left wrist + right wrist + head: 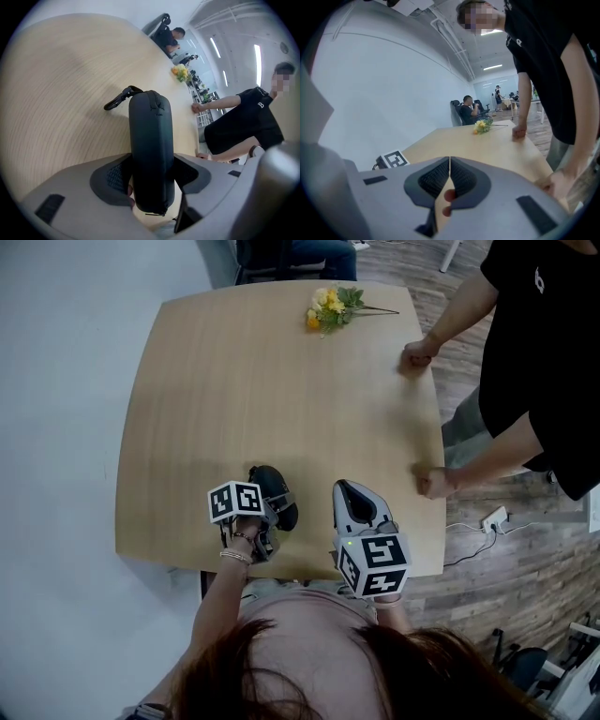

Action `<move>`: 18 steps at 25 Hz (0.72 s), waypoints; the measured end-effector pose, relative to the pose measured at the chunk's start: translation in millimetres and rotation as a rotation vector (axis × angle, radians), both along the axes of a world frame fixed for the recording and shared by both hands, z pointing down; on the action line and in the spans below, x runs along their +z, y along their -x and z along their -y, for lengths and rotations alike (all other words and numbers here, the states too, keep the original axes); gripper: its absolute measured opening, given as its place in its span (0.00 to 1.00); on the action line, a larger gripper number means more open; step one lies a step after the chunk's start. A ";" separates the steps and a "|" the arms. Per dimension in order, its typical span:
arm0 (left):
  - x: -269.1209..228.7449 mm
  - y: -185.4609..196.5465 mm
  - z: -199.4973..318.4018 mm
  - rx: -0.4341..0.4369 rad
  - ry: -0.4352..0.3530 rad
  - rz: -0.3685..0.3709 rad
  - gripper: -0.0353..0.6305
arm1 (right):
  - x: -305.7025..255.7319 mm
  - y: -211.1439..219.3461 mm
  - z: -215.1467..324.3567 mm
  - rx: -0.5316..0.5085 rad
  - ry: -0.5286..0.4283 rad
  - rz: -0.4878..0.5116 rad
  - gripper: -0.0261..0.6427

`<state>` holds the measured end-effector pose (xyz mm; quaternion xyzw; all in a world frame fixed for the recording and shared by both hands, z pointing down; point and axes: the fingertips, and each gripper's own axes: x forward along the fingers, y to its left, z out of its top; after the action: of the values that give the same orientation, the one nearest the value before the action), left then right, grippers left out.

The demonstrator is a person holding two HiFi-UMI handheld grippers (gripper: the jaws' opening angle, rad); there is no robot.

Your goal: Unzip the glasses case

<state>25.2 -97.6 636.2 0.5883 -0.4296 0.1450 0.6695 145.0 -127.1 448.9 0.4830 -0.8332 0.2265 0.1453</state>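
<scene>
Two grippers are held over the near edge of the wooden table (234,381). The dark glasses case (150,122) is pinched between the jaws of the left gripper (152,157). The jaws of the right gripper (449,161) are pressed together, empty, near the case.

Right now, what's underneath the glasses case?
Bare wooden table shows around the glasses case. The patch directly beneath is covered by the case and the left gripper.
</scene>
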 end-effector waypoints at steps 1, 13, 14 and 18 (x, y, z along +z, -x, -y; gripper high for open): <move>0.3 0.1 -0.1 -0.002 0.000 0.000 0.44 | 0.7 -0.6 0.7 -0.004 0.002 0.001 0.06; 0.9 2.9 -1.6 -0.012 -0.033 -0.027 0.43 | 4.2 8.0 -1.9 -0.027 0.004 -0.036 0.06; 0.5 2.9 -1.9 -0.008 -0.036 -0.030 0.43 | 3.7 9.4 -3.2 -0.024 0.003 -0.038 0.06; -0.9 4.0 -3.3 0.002 -0.045 -0.036 0.43 | -0.2 16.8 -7.3 -0.005 -0.003 -0.041 0.06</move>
<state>21.2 -94.2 635.3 0.6064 -0.4199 0.1254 0.6635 128.2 -119.9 448.7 0.4855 -0.8317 0.2152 0.1622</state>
